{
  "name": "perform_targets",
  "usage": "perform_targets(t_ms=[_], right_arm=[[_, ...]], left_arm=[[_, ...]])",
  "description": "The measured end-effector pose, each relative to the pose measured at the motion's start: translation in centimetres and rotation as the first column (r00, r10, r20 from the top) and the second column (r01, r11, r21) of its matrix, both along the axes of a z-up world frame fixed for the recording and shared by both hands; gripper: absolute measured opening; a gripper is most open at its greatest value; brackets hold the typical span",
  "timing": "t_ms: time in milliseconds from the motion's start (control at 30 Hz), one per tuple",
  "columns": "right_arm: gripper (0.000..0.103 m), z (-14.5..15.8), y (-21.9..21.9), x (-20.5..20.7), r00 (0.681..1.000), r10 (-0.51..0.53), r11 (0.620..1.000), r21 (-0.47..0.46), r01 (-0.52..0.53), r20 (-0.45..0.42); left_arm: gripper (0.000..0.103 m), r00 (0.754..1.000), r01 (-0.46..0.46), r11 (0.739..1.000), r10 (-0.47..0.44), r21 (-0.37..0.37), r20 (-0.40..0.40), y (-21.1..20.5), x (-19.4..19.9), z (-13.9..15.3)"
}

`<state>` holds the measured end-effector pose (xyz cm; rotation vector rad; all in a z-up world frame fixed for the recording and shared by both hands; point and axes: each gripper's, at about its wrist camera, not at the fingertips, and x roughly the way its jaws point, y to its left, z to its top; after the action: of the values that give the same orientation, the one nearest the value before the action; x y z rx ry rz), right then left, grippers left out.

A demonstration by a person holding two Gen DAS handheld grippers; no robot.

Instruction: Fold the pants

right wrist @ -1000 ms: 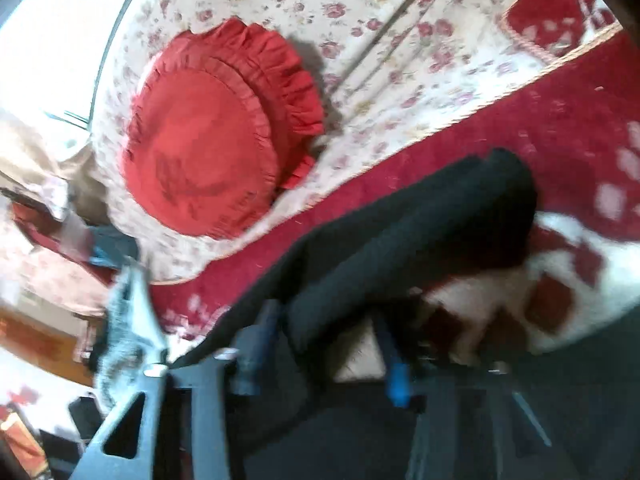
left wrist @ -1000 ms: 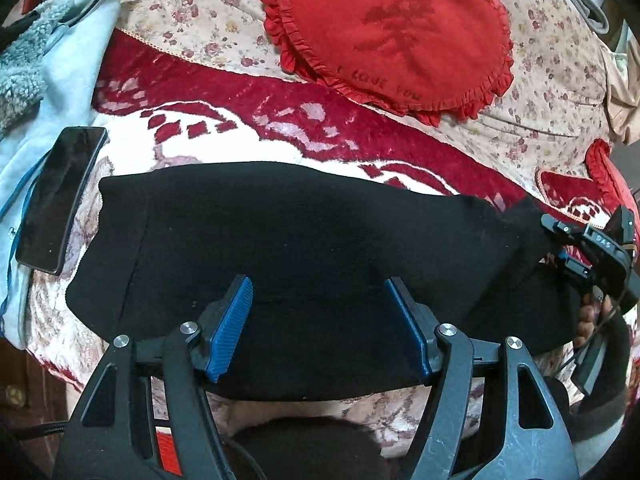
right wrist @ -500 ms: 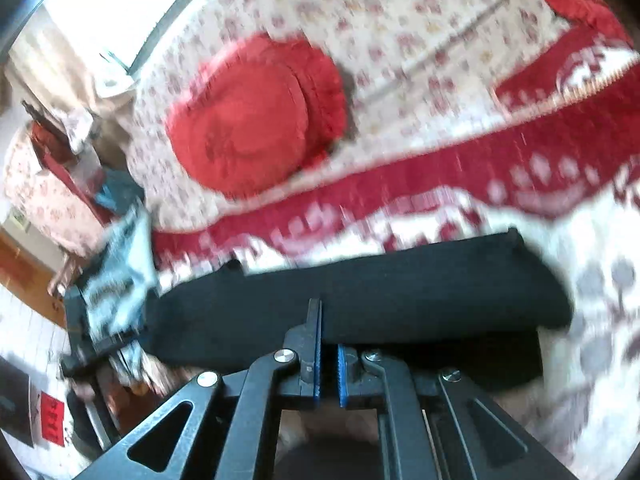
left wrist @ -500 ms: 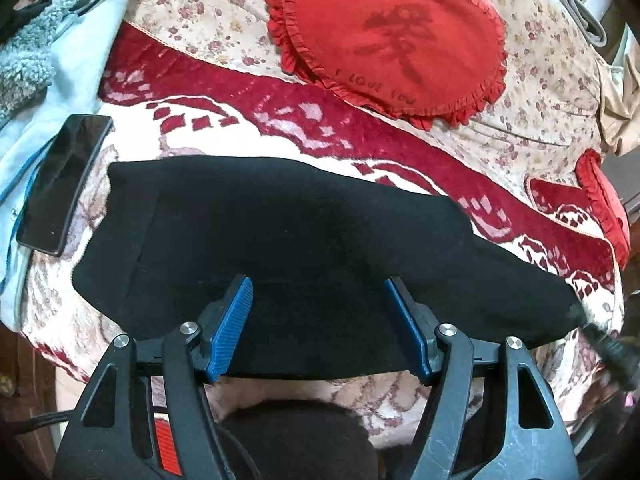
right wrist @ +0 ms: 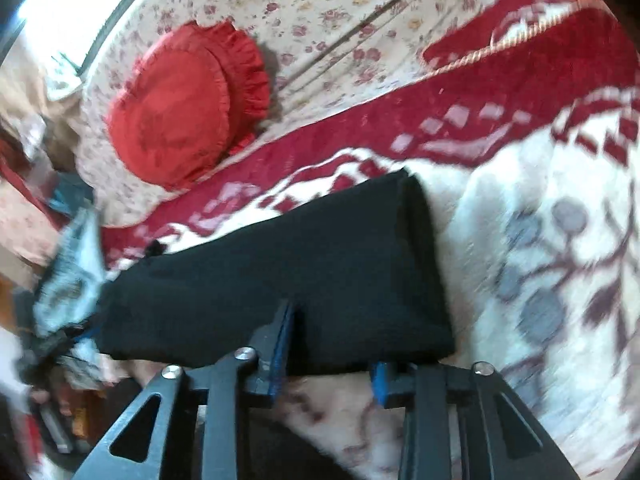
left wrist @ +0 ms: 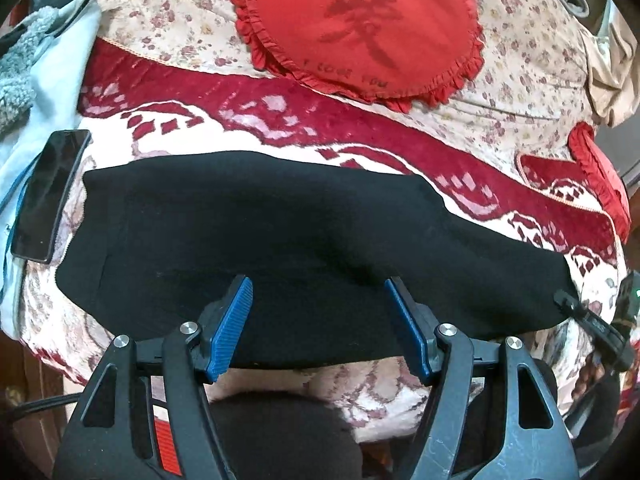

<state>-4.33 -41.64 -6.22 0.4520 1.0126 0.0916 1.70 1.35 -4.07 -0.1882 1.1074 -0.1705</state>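
Note:
The black pants (left wrist: 280, 240) lie folded lengthwise in a long band across the red and white blanket (left wrist: 248, 116). My left gripper (left wrist: 320, 320) is open and empty, its blue pads over the near edge of the pants at their middle. My right gripper (right wrist: 332, 352) is open at the near edge of the pants (right wrist: 300, 264), close to the leg end; its left finger (right wrist: 280, 344) lies on the cloth and its right pad sits low behind the hem. It also shows at the right edge of the left wrist view (left wrist: 592, 324), at the pants' end.
A red heart-shaped cushion (left wrist: 360, 24) lies on the floral sheet behind. A black phone (left wrist: 48, 196) lies left of the pants, beside a pale blue fleece garment (left wrist: 40, 60). A second red cushion (left wrist: 600, 184) is at the right. The bed edge runs just below the pants.
The right gripper laid the raised leg end down flat, shut, then opened at the near edge. The left gripper has stayed open over the pants' middle.

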Motion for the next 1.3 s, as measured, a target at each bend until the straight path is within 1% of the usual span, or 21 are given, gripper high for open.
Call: perform_targets(t_ms=[33,133,200,267,367,433,533,567,667,767,833,967,1067,1133,1200,1300], right_arm=[[0.015,0.0,-0.1,0.2,1.000,-0.007,0.999,-0.046,0.008,0.007],[0.015,-0.3,-0.8,0.1,1.000,-0.019,0.992,-0.125,0.019,0.004],[0.014,-0.7,-1.1,-0.2,1.000,-0.027,0.993,-0.116,0.027,0.004],[0.015,-0.3,-1.5,-0.8,0.999,-0.051,0.992,-0.118,0.051,0.007],[0.016,1.5,-1.9,-1.7,0.994,-0.104,0.977,-0.185,0.106,0.024],[0.016,2.7,-1.7,-2.0,0.995,-0.089,0.981,-0.171,0.096,0.049],[0.016,4.4,0.4,-1.6,0.996,-0.008,0.990,-0.140,0.021,0.092],[0.016,4.7,1.7,-1.1,0.994,0.038,0.992,-0.126,-0.026,0.099],[0.017,4.3,5.5,0.5,0.984,0.146,0.988,-0.069,-0.139,0.104],[0.021,3.2,8.6,2.1,0.971,0.220,0.976,-0.015,-0.219,0.089],[0.026,2.6,11.5,3.2,0.955,0.289,0.957,-0.012,-0.289,0.070],[0.026,1.5,17.3,5.3,0.907,0.421,0.906,-0.052,-0.420,0.019],[0.026,0.4,19.8,6.7,0.885,0.466,0.881,-0.087,-0.465,-0.019],[0.026,-0.6,20.6,7.7,0.881,0.469,0.873,-0.120,-0.473,-0.055],[0.026,-1.3,20.7,8.6,0.888,0.456,0.877,-0.136,-0.460,-0.066],[0.026,-1.2,19.5,9.7,0.904,0.424,0.899,-0.094,-0.427,-0.051]], left_arm=[[0.068,1.000,0.012,1.000,-0.012,0.004,0.000,-0.4,0.0,0.0],[0.068,1.000,0.025,1.000,-0.025,0.011,-0.002,-1.1,0.0,-0.2],[0.068,0.999,0.030,1.000,-0.030,0.009,-0.014,-1.6,0.1,-0.7],[0.068,0.999,0.035,0.999,-0.035,0.007,-0.019,-1.9,0.1,-0.9],[0.068,0.999,0.049,0.999,-0.049,0.023,-0.010,-2.5,-0.2,-0.9],[0.068,0.999,0.050,0.998,-0.050,0.035,-0.001,-2.8,-0.2,-0.9],[0.068,0.999,0.045,0.998,-0.045,0.037,0.000,-3.0,-0.1,-0.9],[0.068,0.999,0.042,0.998,-0.042,0.040,-0.004,-3.1,0.0,-1.0],[0.068,0.999,0.032,0.998,-0.032,0.045,-0.001,-3.3,0.7,-0.9],[0.068,1.000,0.030,0.997,-0.030,0.069,-0.010,-3.9,2.1,-1.2],[0.068,0.999,0.034,0.996,-0.033,0.077,-0.018,-4.4,2.9,-1.6],[0.068,0.998,0.052,0.993,-0.050,0.102,-0.024,-5.8,4.2,-2.4],[0.068,0.998,0.055,0.991,-0.052,0.126,-0.024,-6.3,5.0,-2.9],[0.068,0.998,0.055,0.990,-0.053,0.133,-0.021,-6.5,5.4,-3.1],[0.068,0.998,0.055,0.990,-0.052,0.134,-0.020,-6.5,5.7,-3.2],[0.071,0.999,0.048,0.990,-0.047,0.131,-0.012,-6.6,6.3,-3.3]])
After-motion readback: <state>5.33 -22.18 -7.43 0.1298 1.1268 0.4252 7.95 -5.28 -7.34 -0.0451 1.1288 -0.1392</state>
